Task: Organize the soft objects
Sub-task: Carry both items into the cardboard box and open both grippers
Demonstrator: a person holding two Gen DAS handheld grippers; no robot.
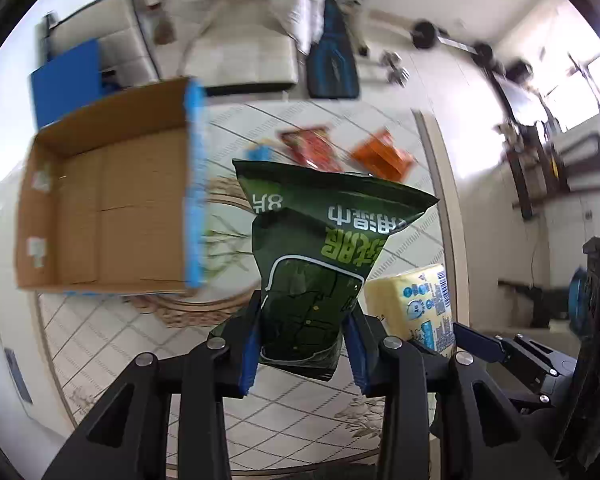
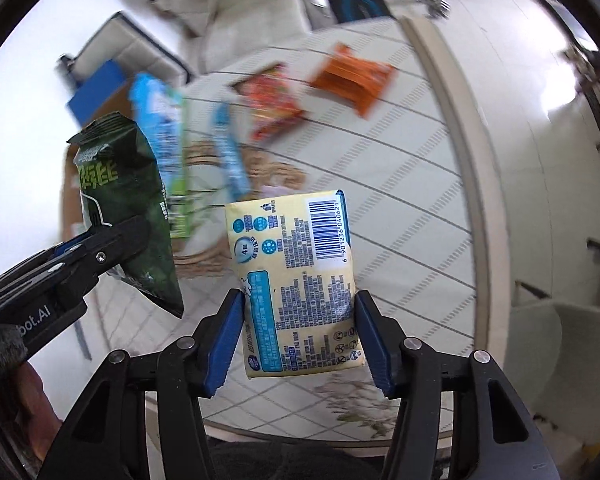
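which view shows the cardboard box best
The left wrist view. There the open cardboard box shows whole: bare brown floor, inner walls and blue outer edge, with nothing visible inside. In the right wrist view only a brown sliver of it shows, behind the green snack bag.

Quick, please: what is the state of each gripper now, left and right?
Left gripper: shut on the green snack bag.
Right gripper: shut on the yellow tissue pack.

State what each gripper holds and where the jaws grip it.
Left gripper: crinkled dark green snack bag, gripped near its lower end. Right gripper: pale yellow tissue pack, clamped across its lower sides.
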